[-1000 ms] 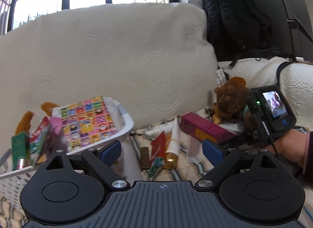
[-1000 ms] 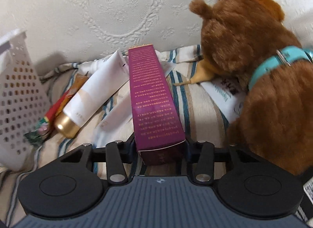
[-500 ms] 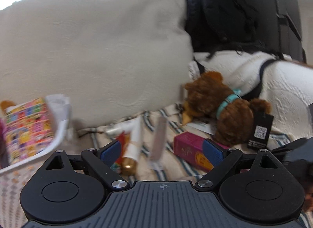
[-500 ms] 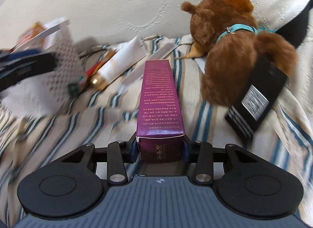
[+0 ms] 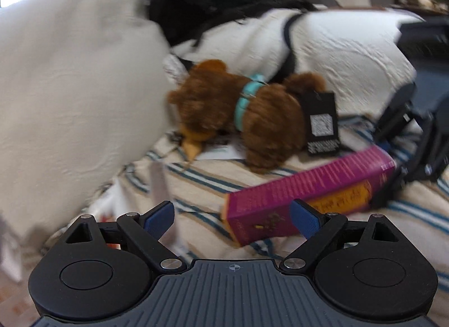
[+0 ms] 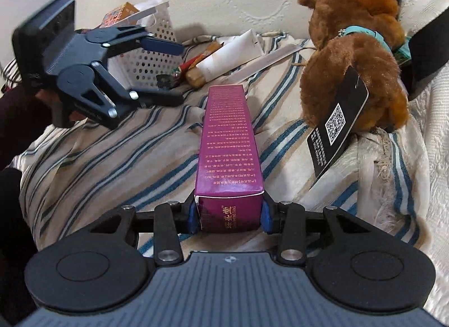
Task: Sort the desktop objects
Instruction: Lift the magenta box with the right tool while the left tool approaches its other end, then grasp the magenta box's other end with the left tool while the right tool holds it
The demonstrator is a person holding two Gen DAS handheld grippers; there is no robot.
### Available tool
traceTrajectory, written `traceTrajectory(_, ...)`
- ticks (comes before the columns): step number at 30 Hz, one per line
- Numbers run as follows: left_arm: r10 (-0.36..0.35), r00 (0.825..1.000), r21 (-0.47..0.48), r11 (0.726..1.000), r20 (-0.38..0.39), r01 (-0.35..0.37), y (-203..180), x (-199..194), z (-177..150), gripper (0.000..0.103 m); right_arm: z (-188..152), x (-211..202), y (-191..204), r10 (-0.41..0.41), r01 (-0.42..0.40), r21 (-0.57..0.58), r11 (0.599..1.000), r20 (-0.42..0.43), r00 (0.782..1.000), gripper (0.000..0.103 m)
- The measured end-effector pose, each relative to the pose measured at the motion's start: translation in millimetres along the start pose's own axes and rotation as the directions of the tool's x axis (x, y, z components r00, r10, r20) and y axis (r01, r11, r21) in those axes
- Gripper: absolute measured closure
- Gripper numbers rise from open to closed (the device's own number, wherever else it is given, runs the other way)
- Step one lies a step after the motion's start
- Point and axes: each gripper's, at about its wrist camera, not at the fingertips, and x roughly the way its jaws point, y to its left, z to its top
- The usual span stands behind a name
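Right gripper [image 6: 229,216] clamped on purple box [image 6: 228,141] — left gripper [image 5: 232,216] wide, empty.

Glossy purple cardboard box [image 6: 230,147]; fuzzy brown plush toy [image 6: 353,57]; woven striped cloth [image 6: 112,155]; perforated white plastic basket [image 6: 151,54]; matt black plastic tongs [image 6: 161,72].

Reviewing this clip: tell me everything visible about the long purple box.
The purple box is a long, narrow carton that looks like printed cardboard, magenta with rows of small pale text on top and gold characters on its near end flap. It appears closed and undamaged. The right tongs clamp its near end, blue pads pressed against both sides, so it points away over the striped cloth. Whether its far end rests on the cloth cannot be told. In the left wrist view it shows an orange panel on one side.
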Motion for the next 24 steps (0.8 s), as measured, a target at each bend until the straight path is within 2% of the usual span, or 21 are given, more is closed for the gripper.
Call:
traceTrajectory(5,-0.035,0.998,0.153,0.987,-0.046,0.042,-11,30,-1,0.01,-1,1,-2,0.013,-0.013,-0.017,1.0,-0.009,1.0,0.057)
traceTrajectory(8,-0.093,0.994,0.275,0.955,-0.059,0.106,-16,36,3,0.009,0,0,-7,0.028,-0.028,-0.012,1.0,-0.019,0.999,0.057)
traceTrajectory(10,-0.125,0.988,0.303,0.941,-0.096,0.149,-17,42,4,0.009,1,-1,-8,0.035,-0.035,-0.013,0.999,-0.023,0.999,0.056)
traceTrajectory(12,-0.169,0.976,0.244,0.949,-0.136,0.198,-13,48,4,0.012,1,0,-7,0.029,-0.03,-0.025,0.999,-0.029,0.999,0.056)
traceTrajectory(13,-0.173,0.976,0.208,0.958,-0.129,0.197,-12,48,2,0.011,2,1,-6,0.018,-0.019,-0.037,0.999,-0.031,0.999,0.057)
traceTrajectory(15,-0.163,0.983,0.148,0.974,-0.085,0.175,-13,42,-5,0.008,7,8,0,-0.028,0.026,-0.076,0.997,-0.035,0.999,0.05)
traceTrajectory(17,-0.216,0.976,0.065,0.974,-0.029,0.218,-15,29,-10,0.01,11,17,7,-0.083,0.077,-0.138,0.987,-0.042,0.996,0.039)
traceTrajectory(19,-0.246,0.969,0.028,0.969,-0.001,0.246,-25,15,-13,0.012,15,23,7,-0.106,0.098,-0.145,0.985,-0.049,0.993,0.037)
traceTrajectory(20,-0.237,0.971,0.031,0.971,-0.014,0.237,-32,11,-16,0.012,18,26,6,-0.107,0.099,-0.137,0.986,-0.047,0.993,0.037)
traceTrajectory(22,-0.169,0.984,0.097,0.98,-0.053,0.173,-48,8,-23,0.014,20,29,6,-0.121,0.113,-0.136,0.984,-0.052,0.991,0.037)
traceTrajectory(24,-0.148,0.987,0.133,0.979,-0.061,0.155,-49,5,-25,0.013,21,30,12,-0.152,0.139,-0.16,0.977,-0.066,0.986,0.036)
